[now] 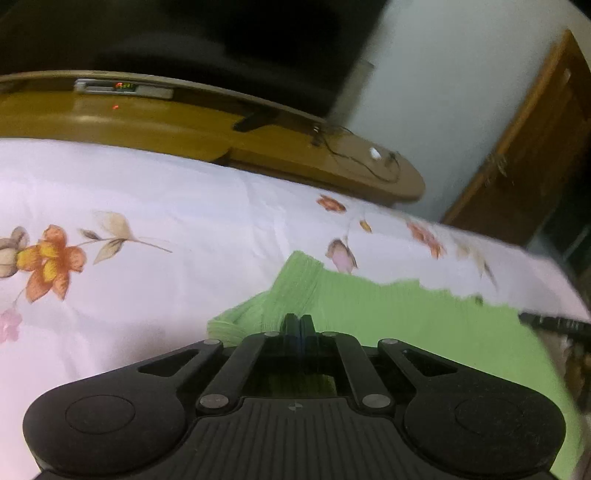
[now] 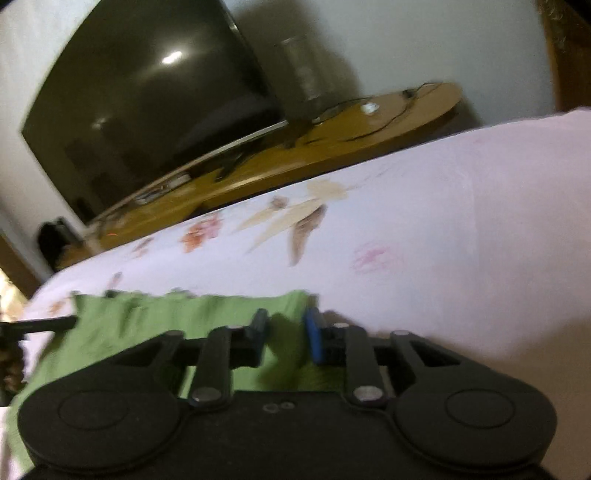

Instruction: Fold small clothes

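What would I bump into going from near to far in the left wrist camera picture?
Left gripper, shut on the green top → flowery bedsheet → wooden shelf with a white plug and wires → dark TV.

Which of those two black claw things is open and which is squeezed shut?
The right gripper is open, its fingers apart over the green garment. The left gripper has its fingers pressed together.

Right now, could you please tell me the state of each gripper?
Left gripper: closed, apparently pinching the green garment.
Right gripper: open over the garment, holding nothing.
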### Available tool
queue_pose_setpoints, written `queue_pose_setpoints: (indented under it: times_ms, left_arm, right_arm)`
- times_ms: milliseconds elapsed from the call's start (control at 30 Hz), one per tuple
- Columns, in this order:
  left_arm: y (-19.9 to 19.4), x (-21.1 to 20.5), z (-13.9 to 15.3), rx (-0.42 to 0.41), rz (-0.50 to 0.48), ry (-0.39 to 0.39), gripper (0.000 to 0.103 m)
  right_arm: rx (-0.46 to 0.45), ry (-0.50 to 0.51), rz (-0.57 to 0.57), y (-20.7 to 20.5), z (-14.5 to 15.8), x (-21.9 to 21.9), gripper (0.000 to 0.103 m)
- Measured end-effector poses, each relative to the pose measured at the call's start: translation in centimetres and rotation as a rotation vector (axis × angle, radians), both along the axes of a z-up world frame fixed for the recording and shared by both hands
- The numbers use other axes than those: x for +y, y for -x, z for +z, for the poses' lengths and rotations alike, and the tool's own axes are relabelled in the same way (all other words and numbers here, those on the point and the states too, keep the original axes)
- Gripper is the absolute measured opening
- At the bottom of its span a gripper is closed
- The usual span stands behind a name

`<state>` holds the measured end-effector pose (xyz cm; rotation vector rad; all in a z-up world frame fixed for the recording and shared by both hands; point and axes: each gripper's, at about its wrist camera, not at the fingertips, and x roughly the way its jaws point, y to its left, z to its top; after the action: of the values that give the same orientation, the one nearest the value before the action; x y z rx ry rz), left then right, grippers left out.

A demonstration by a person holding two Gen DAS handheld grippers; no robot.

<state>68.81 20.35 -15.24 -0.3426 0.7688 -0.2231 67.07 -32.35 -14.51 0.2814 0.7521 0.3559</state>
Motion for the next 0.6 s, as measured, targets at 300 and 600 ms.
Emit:
queue_pose_setpoints:
  times_ms: [300,600]
  left_arm:
    - [-0.8,-13.4,1.6,-0.066,-0.292,-0.076,0.004]
    - [0.6,-7.0,0.0,-0.071,-0.105,-0.160,0.004]
  right_arm:
    - [-0.084,0.086,0.226,1.3,2.8,9.2,0.031]
    - [-0.059,0.275,0.163,1.4,1.3,7.0,0.025]
